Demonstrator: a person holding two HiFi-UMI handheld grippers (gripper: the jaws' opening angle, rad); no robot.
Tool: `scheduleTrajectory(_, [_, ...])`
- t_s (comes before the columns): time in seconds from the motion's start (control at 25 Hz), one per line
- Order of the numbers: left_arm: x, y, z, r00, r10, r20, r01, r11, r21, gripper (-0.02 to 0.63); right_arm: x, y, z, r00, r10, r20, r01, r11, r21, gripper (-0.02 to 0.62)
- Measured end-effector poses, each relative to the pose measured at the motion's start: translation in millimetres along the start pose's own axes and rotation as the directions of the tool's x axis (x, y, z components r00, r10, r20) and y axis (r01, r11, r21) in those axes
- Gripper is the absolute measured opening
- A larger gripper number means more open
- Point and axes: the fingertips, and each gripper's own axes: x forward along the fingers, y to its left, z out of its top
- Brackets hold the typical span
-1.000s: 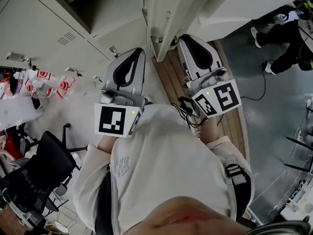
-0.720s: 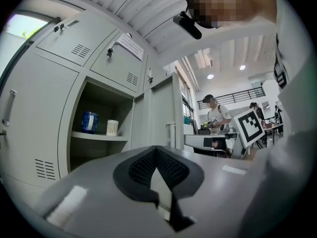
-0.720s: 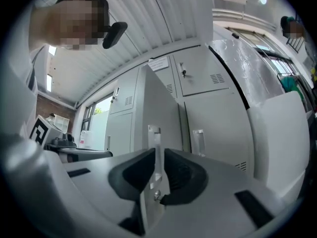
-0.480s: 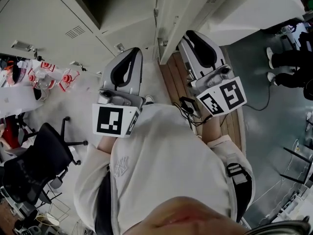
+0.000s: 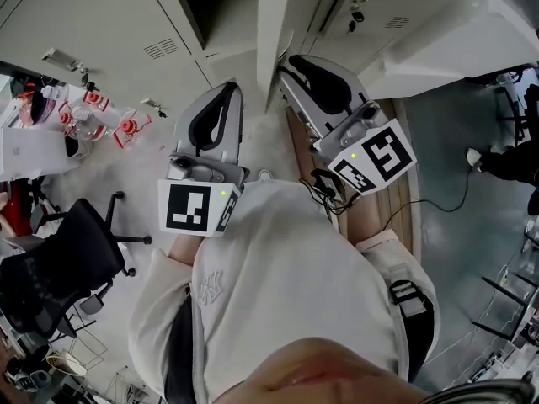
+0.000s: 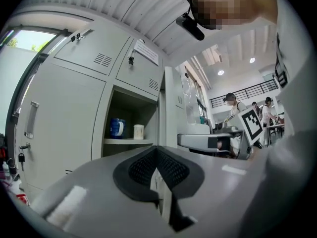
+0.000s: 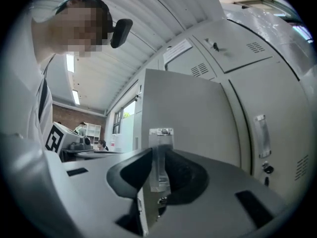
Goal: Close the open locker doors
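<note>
Grey locker door stands open, edge-on between your grippers. Your right gripper has moved up to it since a second ago, jaws now closed around its metal handle. Your left gripper has hardly shifted, jaws nearly together on nothing, facing the open compartment holding a blue mug.
</note>
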Motion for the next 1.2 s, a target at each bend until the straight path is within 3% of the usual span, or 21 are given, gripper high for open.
scheduleTrajectory(0.16, [-7.0,27.8,4.7,0.999,0.037,0.003,-0.037,0.999,0.006,0.002,41.1,12.8,-2.1,0.998,0.070,-0.008,-0.070,0.998,-0.003,0.063])
scheduleTrajectory(0.4, [-20.5,71.4,7.1,0.995,0.099,0.005,-0.099,0.995,0.013,0.002,93.7,10.1,-8.6,0.997,0.071,-0.022,-0.072,0.997,-0.015,0.060])
scheduleTrajectory(1.2, [-41.2,146.9,10.0,0.986,0.168,0.006,-0.168,0.986,0.009,0.002,196.4,-40.1,-19.6,0.993,-0.118,-0.027,0.116,0.991,-0.067,0.028])
